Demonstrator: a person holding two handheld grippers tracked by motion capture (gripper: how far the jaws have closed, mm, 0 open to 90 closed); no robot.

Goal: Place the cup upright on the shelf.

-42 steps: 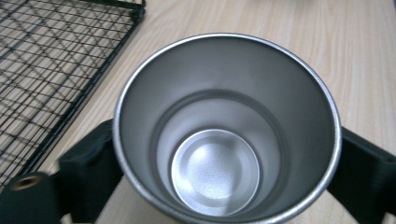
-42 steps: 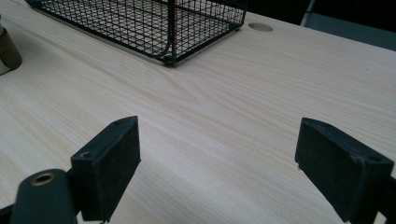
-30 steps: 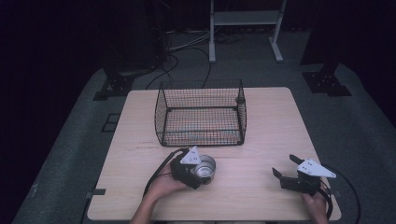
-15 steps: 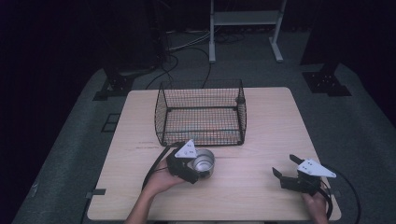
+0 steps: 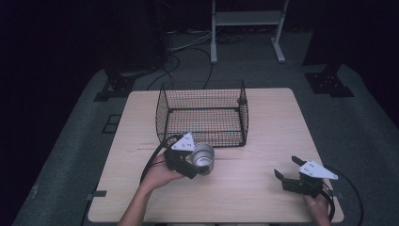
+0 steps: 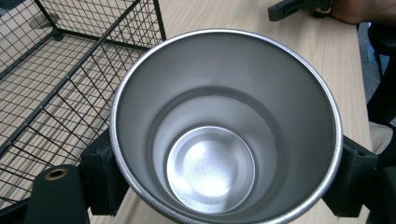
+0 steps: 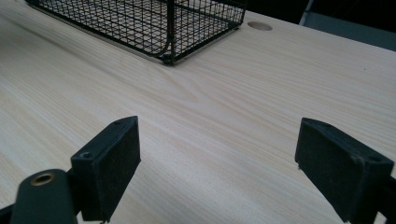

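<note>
Though the desk [image 5: 263, 197] is mostly bare pale wood, a black wire basket [image 5: 202, 115] stands at its far middle, open at the top, mesh walls upright. Just in front of the basket's near left corner is the steel cup [image 5: 203, 157], held off or just at the desk surface by the left claw [image 5: 195, 165], tipped with its mouth facing the claw's own camera. In the left gripper view the cup [image 6: 224, 135] sits between both black jaws, which press its outer wall on either side: clenched on the cup. The right claw [image 5: 289, 168] rests low at the desk's near right, jaws spread wide apart with nothing between them, well apart from cup and basket.

Handling, judged: thin metal, rigid, light, empty inside; the smooth wall is likely slippery, so squeeze across the body below the rim, where it is gripped now. Won't crush or break, may clang or dent if dropped.

Versus a second ago: cup and left claw have shifted a little left and toward the basket. Right claw unchanged, basket unmoved.
</note>
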